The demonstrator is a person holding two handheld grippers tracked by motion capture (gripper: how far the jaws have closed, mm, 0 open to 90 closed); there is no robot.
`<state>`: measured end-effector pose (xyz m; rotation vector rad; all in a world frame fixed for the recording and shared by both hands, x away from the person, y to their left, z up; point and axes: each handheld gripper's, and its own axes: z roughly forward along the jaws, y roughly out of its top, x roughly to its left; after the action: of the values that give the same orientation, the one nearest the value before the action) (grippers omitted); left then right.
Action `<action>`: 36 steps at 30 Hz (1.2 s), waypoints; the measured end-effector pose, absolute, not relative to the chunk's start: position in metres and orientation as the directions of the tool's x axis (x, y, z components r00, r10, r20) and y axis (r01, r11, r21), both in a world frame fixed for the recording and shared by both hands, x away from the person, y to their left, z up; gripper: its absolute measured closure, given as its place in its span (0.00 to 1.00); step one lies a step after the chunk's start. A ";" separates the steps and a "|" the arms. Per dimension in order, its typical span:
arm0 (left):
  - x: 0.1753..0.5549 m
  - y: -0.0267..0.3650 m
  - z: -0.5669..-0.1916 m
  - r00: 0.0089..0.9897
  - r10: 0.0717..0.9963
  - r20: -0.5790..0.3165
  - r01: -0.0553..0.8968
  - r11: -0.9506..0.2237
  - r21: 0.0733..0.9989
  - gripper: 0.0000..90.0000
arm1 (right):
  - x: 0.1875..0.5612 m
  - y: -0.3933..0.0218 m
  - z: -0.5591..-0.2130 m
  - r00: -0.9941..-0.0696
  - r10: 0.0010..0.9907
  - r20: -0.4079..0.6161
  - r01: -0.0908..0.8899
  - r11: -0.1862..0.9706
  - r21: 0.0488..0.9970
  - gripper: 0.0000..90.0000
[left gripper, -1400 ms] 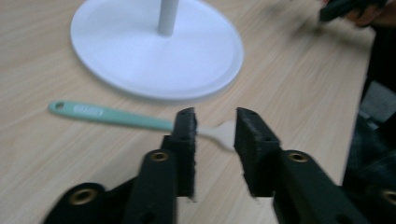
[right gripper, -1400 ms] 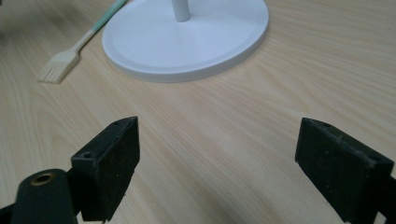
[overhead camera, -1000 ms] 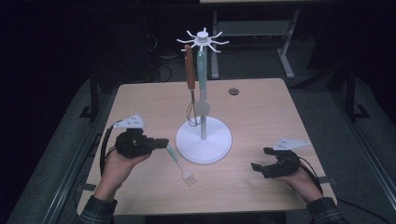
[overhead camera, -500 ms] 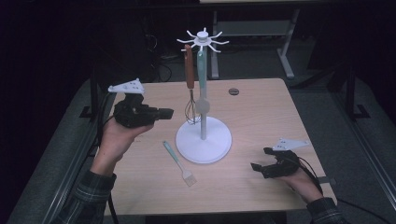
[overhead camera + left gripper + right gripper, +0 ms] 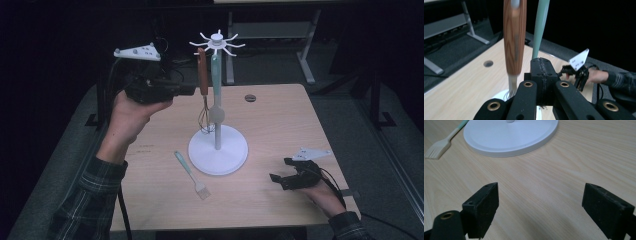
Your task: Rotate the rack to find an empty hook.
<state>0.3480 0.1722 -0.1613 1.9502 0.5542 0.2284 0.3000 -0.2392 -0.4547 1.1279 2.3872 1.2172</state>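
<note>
Left gripper (image 5: pixel 187 90) raised with jaws together, empty, beside the wooden-handled wire whisk (image 5: pixel 203 92) hanging on the white utensil stand (image 5: pixel 218 150).

The whisk hangs at the left of the stand pole, near the mint spoon (image 5: pixel 215 85); likely next to grasp. Right gripper (image 5: pixel 280 178) rests apart on the near right of the table (image 5: pixel 280 120).

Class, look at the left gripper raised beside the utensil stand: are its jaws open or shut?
Shut. In the left gripper view the left gripper has its two black pads pressed flat together, nothing between them, just short of the wooden-handled whisk.
</note>
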 end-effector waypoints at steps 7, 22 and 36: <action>0.354 0.166 -0.138 0.872 0.486 -0.057 0.248 -0.338 0.908 1.00 | 0.300 -0.239 -0.455 -0.675 0.727 0.130 0.533 0.357 0.767 0.15; 0.362 0.163 -0.116 0.855 0.517 -0.031 0.223 -0.313 0.923 1.00 | 0.301 -0.239 -0.456 -0.672 0.728 0.132 0.537 0.357 0.764 0.15; 0.378 0.168 -0.113 0.813 0.583 -0.009 0.233 -0.310 0.922 1.00 | 0.301 -0.240 -0.456 -0.671 0.729 0.133 0.537 0.355 0.765 0.15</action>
<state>0.3779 0.1679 -0.1135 1.8923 0.6150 0.3961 0.3011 -0.2396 -0.4558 1.1382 2.3869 1.2127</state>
